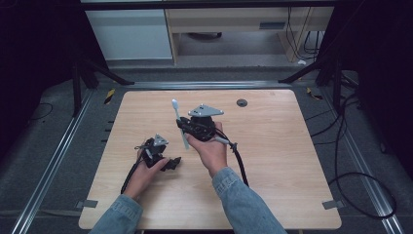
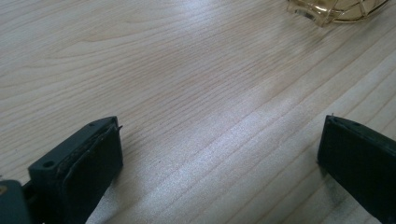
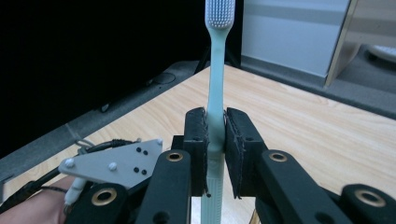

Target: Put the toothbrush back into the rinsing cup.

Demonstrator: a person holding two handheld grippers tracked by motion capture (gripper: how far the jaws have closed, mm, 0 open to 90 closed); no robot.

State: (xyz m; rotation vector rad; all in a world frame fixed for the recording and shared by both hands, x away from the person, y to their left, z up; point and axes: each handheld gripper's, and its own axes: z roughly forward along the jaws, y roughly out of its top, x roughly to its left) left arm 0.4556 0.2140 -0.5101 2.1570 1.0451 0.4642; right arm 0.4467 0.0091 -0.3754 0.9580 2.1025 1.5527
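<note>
At the centre of the high view, the right claw [image 1: 187, 127] is clenched on a pale green toothbrush [image 1: 179, 122], its pads pressing the handle, bristle head up. Lower left of it, the left claw [image 1: 171, 162] hangs released over the wooden counter [image 1: 272, 146], nothing between its jaws; an amber glass rim [image 2: 336, 10] lies at the upper right of the left gripper view.

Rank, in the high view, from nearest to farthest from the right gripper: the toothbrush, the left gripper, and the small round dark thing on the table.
1. Toothbrush: clamped in the right gripper.
2. Left gripper: lower left, nearer the person.
3. Small round dark thing: upper right, near the table's far edge; close to call with the left gripper.
</note>
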